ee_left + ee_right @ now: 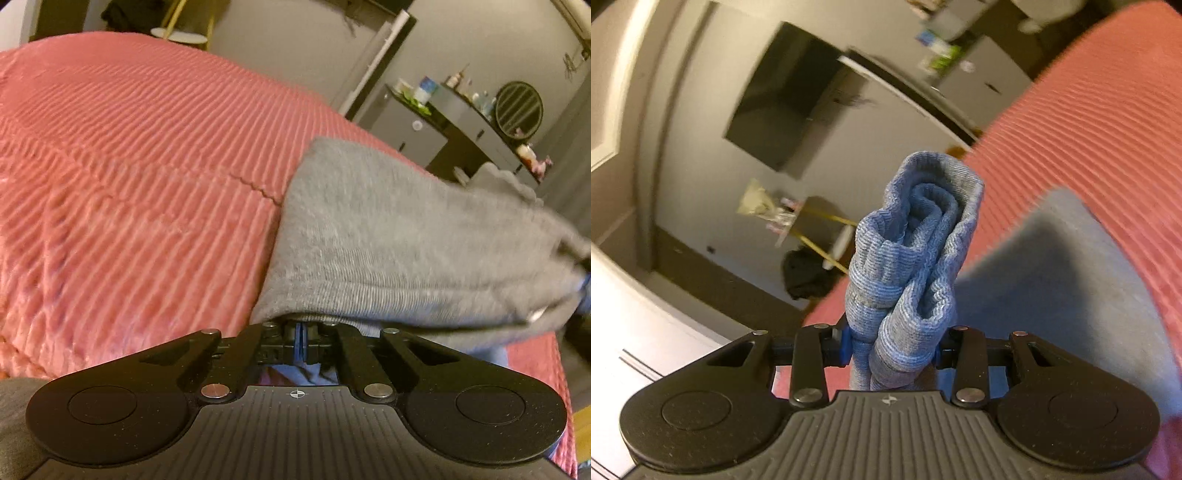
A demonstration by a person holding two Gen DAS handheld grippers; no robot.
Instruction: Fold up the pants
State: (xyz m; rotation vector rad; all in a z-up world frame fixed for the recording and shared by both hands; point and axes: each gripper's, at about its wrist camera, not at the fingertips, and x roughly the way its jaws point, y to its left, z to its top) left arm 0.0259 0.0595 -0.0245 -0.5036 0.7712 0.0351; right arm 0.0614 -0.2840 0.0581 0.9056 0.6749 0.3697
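The grey pants (406, 243) hang stretched above a pink ribbed bedspread (129, 166). My left gripper (300, 338) is shut, its blue pads pressed together on the pants' lower edge. In the right wrist view my right gripper (892, 350) is shut on a bunched, ribbed cuff or waistband of the pants (916, 251), which sticks up between the pads. More of the grey fabric (1071, 295) drapes to the right over the bedspread (1108, 129).
A dark dresser (461, 122) with bottles and a round mirror stands beyond the bed on the right. A wall-mounted dark screen (783, 99) and a small round table with yellow legs (827, 247) show in the right wrist view.
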